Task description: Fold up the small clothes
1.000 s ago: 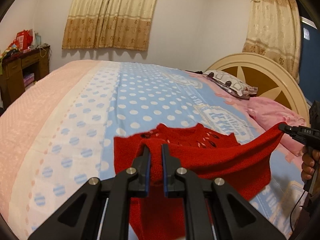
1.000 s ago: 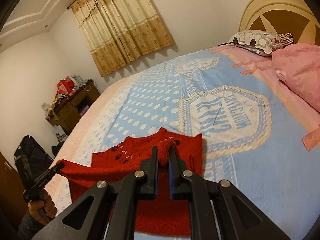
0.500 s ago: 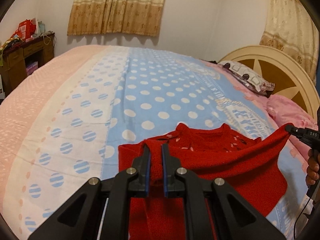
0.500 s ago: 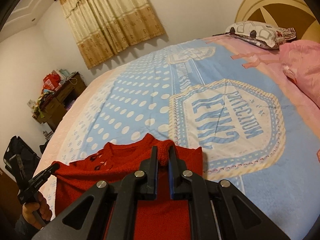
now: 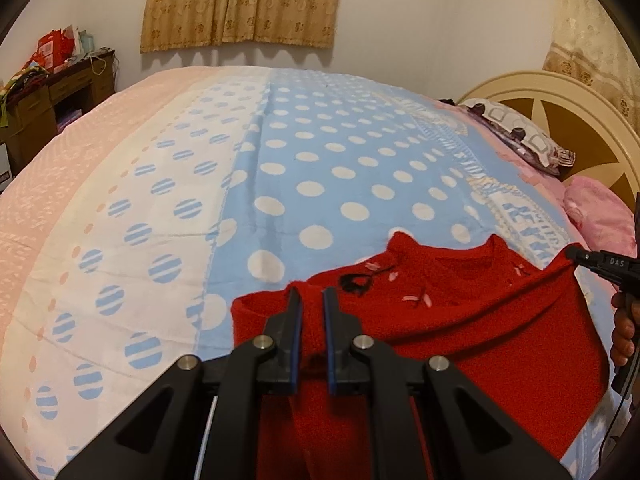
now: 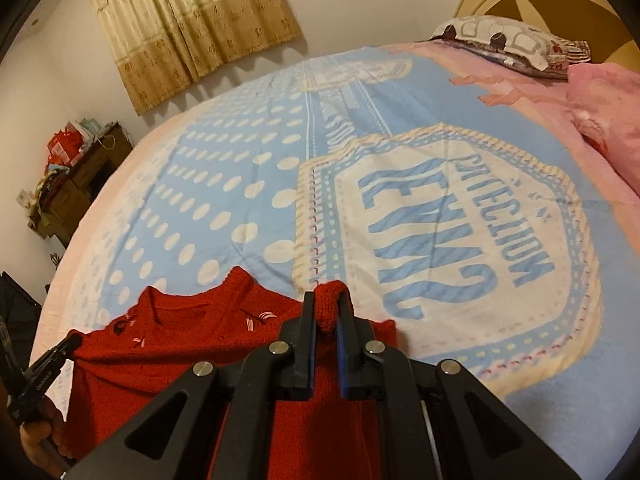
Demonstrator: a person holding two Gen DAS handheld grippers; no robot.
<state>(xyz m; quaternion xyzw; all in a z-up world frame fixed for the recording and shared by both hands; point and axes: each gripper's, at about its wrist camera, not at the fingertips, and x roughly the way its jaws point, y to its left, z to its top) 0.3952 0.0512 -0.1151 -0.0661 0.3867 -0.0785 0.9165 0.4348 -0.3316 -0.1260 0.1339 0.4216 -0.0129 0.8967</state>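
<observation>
A small red knitted sweater [image 5: 472,320] with pink bow trims is stretched between both grippers over the blue dotted bedspread [image 5: 320,168]. Its neckline end lies on the bed; the near edge is lifted. My left gripper [image 5: 310,300] is shut on a bunched fold of its left edge. My right gripper [image 6: 326,304] is shut on a red knitted fold of the right edge. In the left wrist view the right gripper's tip [image 5: 576,254] pinches the far corner. In the right wrist view the sweater [image 6: 180,344] spreads leftward to the left gripper's tip [image 6: 70,342].
The bed fills both views, with a pink band on its left side [image 5: 60,184]. A patterned pillow [image 6: 508,40] and pink bedding [image 6: 608,116] lie by the cream headboard [image 5: 560,100]. A cluttered wooden desk [image 5: 52,96] stands by the wall under curtains [image 5: 240,0].
Both grippers have sunk and moved forward over the bed, carrying the sweater. Its neckline part now lies further onto the blue bedspread, and the cloth hangs less.
</observation>
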